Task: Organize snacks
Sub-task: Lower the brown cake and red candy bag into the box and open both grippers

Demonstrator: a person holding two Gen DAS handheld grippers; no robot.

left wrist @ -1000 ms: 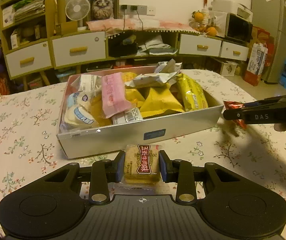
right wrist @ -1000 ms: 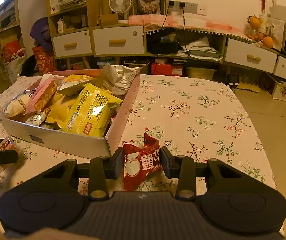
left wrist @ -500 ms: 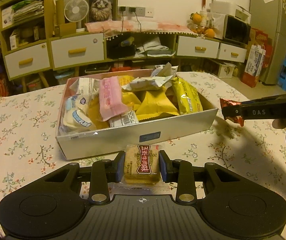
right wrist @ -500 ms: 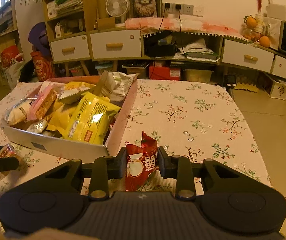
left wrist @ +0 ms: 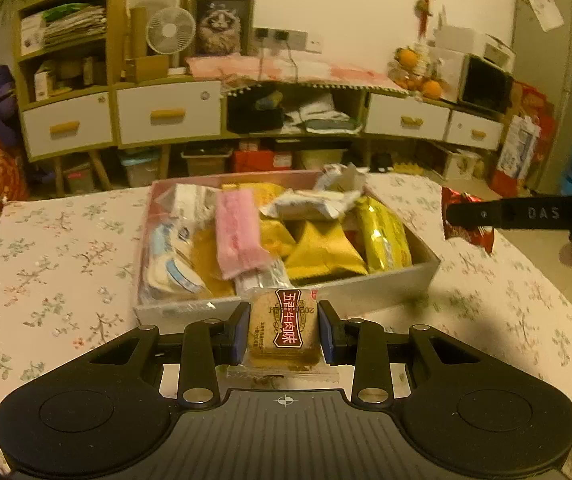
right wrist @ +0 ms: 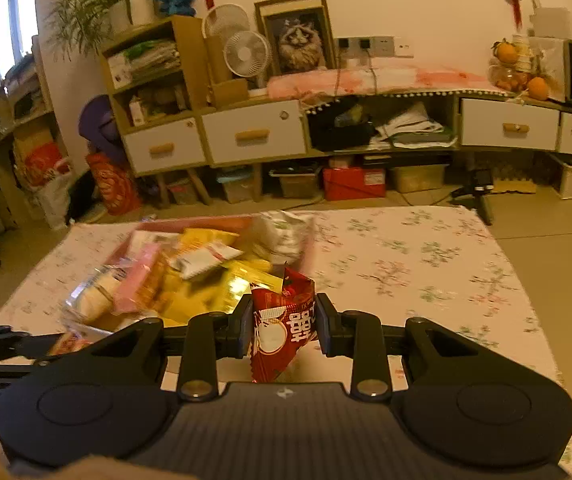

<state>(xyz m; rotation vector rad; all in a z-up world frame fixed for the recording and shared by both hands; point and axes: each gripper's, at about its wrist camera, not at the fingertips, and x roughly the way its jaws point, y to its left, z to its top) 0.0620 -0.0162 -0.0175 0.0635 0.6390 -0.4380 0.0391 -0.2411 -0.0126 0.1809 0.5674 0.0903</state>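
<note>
The right gripper (right wrist: 284, 330) has lifted its red snack packet (right wrist: 282, 322) off the flowered tablecloth (right wrist: 426, 264) over the last second, and its jaws have tightened onto the foil; the packet now hangs clear of the table beside the right end of the snack box (left wrist: 390, 286). That looks like the carry toward the box. The left gripper (left wrist: 284, 330) has barely moved and stays clamped on a square biscuit pack (left wrist: 284, 330), held just in front of the box's near wall. The red packet stands roughly upright, long axis vertical, its crimped top end pointing up. The biscuit pack faces the camera label-on, its printed strip running top to bottom.
</note>
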